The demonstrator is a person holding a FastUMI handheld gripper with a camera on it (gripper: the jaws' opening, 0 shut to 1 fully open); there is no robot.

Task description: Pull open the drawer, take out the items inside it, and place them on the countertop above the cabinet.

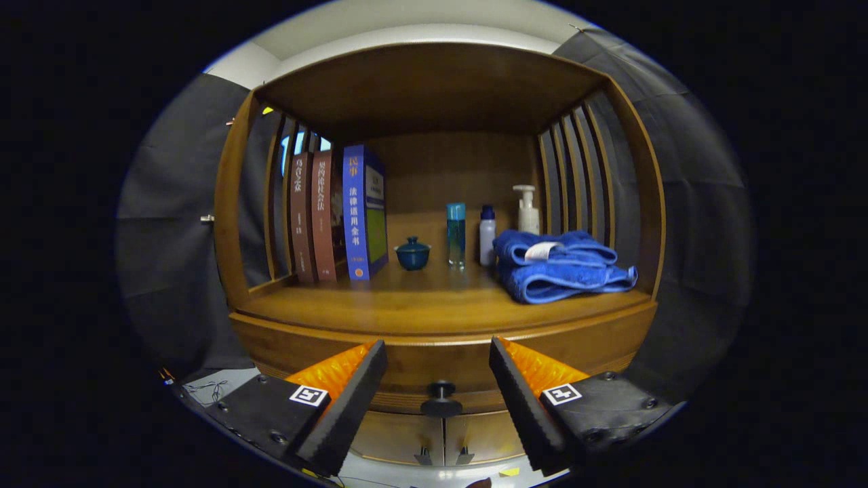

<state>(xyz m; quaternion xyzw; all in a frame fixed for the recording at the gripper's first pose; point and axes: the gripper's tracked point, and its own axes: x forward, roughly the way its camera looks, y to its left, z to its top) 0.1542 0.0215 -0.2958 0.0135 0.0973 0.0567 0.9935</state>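
Hovering with gripper (439,379) fingers spread wide and empty, framing the small black knob (441,398) on the closed drawer (441,362) below the counter (434,305), likely stiff, best pinched squarely

A: What am I looking at?
B: My tool (438,359) is spread wide, the drawer knob (441,396) sitting between its fingers (352,390), untouched. On the counter (434,308) beyond: books (339,217), a teacup (412,254), bottles (456,234), blue towel (559,268).
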